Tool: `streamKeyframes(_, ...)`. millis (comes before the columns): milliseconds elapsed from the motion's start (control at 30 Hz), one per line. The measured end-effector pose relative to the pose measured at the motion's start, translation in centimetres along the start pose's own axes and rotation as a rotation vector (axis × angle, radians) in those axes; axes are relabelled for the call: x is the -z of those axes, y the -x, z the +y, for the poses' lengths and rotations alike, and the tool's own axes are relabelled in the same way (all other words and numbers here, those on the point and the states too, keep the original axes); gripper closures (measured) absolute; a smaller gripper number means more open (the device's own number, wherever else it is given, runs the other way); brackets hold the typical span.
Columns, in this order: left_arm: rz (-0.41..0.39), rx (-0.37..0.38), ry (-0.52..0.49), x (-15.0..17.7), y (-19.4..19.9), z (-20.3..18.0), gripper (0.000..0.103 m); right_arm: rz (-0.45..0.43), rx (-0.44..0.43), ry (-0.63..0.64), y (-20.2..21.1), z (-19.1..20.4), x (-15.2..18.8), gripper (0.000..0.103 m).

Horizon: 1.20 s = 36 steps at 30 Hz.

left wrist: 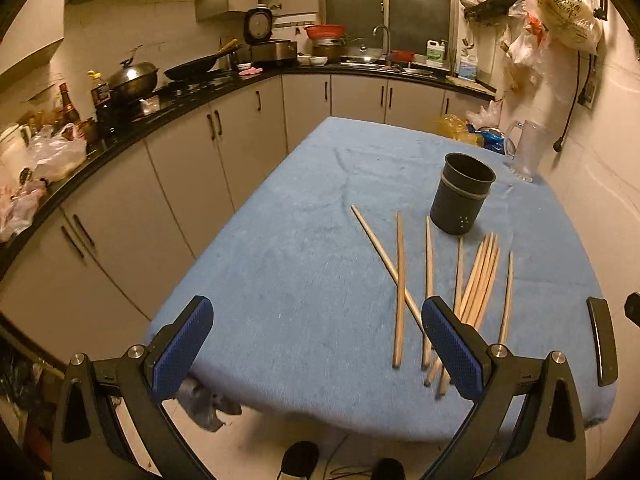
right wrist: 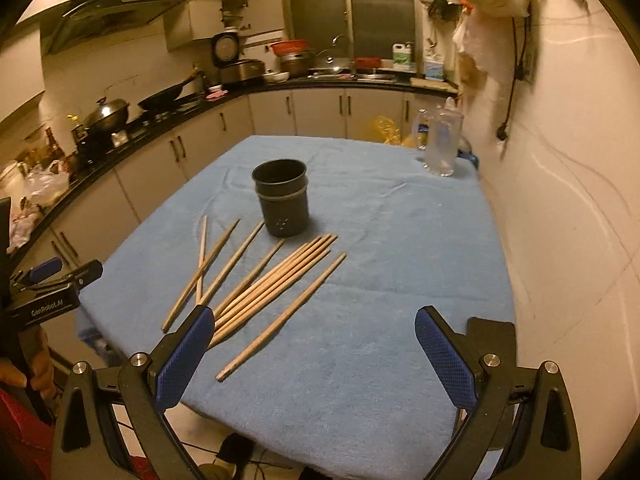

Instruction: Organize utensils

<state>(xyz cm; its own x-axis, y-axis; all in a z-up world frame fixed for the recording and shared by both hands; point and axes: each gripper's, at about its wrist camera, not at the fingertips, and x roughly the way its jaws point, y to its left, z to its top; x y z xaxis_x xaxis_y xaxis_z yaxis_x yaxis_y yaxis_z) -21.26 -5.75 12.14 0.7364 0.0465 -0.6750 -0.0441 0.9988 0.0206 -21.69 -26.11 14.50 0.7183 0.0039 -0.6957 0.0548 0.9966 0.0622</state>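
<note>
Several wooden chopsticks (left wrist: 476,284) lie loose on the blue tablecloth (left wrist: 300,264), some crossed, some bunched. Just behind them stands an empty dark utensil cup (left wrist: 462,196), upright. My left gripper (left wrist: 316,344) hovers open over the table's near edge, its right finger overlapping the chopsticks' near ends. The right wrist view shows the same chopsticks (right wrist: 272,280) and cup (right wrist: 282,202). My right gripper (right wrist: 314,354) is open above the near edge, right of the chopsticks, with nothing between its fingers.
A clear glass mug (left wrist: 526,152) stands at the table's far right by the wall. Plastic bags (left wrist: 468,130) sit beyond the far edge. A black counter (left wrist: 132,124) with pots and cabinets runs along the left and back. The left gripper's body (right wrist: 48,296) shows at left, held by a hand.
</note>
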Motion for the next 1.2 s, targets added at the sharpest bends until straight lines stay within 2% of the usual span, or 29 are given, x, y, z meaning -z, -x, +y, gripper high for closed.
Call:
streamKeyframes(133,-0.016,0.009,0.004,0.0,0.6,-0.3,0.000,-0.009,-0.026,0.010,0.6,-0.2,0.2,0.002)
streamKeyframes(300,-0.026,0.068,-0.034,-0.6,0.2,-1.1,0.000,-0.048,0.017,-0.024,1.9,-0.8,0.0,0.002)
streamKeyframes(500,-0.011,0.122,-0.068,-1.1,-0.5,-0.8,0.000,-0.029,0.082,-0.072,2.4,-0.3,0.4,0.002)
streamKeyframes(1200,-0.045,0.226,-0.145,-3.2,-1.6,0.5,0.000,-0.031,0.141,-0.114,2.6,3.1,-0.3,0.002)
